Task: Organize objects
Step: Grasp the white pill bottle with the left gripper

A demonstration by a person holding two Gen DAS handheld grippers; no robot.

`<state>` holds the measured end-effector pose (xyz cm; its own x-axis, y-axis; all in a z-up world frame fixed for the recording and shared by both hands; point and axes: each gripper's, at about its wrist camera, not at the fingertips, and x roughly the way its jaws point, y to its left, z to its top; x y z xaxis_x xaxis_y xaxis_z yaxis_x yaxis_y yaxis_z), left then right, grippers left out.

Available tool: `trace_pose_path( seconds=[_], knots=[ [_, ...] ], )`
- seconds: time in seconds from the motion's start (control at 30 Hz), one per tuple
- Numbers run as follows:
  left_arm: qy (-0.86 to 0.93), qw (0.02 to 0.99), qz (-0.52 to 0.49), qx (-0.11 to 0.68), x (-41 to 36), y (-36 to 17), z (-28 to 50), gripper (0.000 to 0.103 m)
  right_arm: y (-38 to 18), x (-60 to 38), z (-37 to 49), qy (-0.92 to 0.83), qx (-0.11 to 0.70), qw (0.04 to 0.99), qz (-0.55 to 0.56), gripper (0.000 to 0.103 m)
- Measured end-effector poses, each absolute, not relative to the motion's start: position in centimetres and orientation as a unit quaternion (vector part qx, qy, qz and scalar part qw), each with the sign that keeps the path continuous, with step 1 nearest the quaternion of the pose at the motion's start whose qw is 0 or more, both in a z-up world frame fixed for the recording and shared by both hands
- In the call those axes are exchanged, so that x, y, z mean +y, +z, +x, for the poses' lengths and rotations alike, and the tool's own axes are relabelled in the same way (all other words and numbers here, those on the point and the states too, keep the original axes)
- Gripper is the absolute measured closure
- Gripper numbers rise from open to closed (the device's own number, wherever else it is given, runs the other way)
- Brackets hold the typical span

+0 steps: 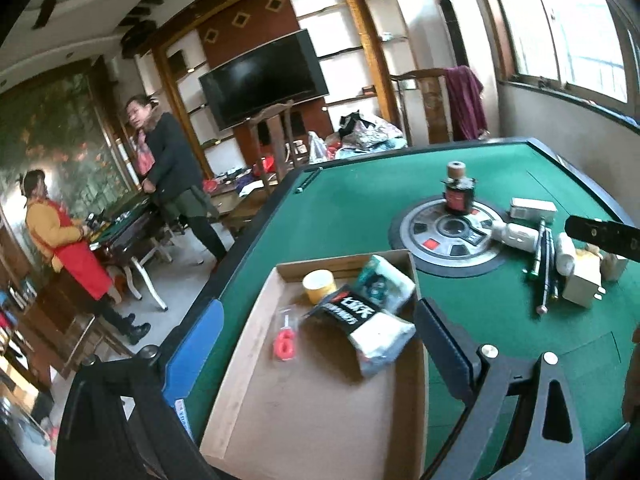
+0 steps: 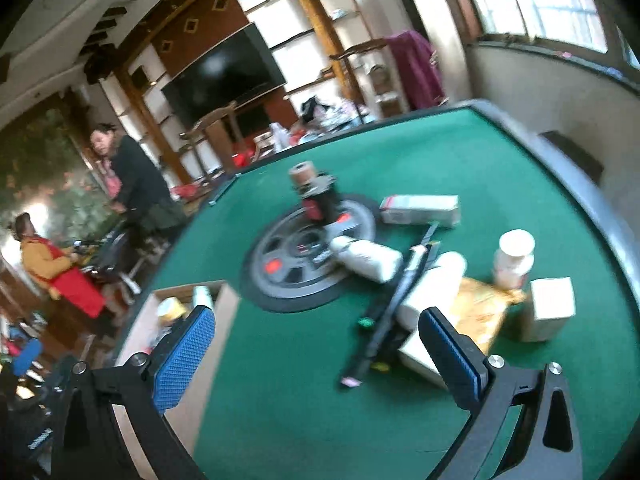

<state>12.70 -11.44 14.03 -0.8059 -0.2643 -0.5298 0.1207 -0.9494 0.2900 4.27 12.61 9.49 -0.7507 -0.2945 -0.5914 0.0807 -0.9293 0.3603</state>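
On green table: I count four items in the box, perhaps eight loose near the bottle; left gripper and right gripper gape wide, empty.

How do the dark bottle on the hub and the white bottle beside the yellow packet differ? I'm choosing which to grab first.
The dark bottle stands on the table's round centre hub; the white bottle stands on the green felt. The dark bottle has a tan top and red label; the white bottle is pale with a wide white cap. Both are upright and outside the cardboard box.
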Motion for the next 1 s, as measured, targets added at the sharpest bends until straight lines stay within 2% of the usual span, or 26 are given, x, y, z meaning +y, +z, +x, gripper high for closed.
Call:
trace_pose_path(
  seconds=[0.3,0.57,0.83,1.0],
  knots=[
    [-0.933,0.071,0.32,-0.148,-7.6,12.5,11.2,0.007,10.0,15.8,5.6,-0.946,-0.111,0.036,0.301,0.0],
    [-0.925,0.053,0.339,-0.162,-5.5,11.2,10.4,0.007,9.5,20.0,4.3,-0.942,-0.141,0.003,0.303,0.0],
    [-0.915,0.038,0.361,-0.176,-3.4,9.8,9.0,0.007,9.5,24.5,2.3,-0.944,-0.135,-0.052,0.295,0.0],
    [-0.905,-0.018,0.397,-0.151,-2.2,8.1,7.2,0.007,8.4,27.0,2.0,-0.942,-0.152,-0.069,0.29,0.0]
  ],
)
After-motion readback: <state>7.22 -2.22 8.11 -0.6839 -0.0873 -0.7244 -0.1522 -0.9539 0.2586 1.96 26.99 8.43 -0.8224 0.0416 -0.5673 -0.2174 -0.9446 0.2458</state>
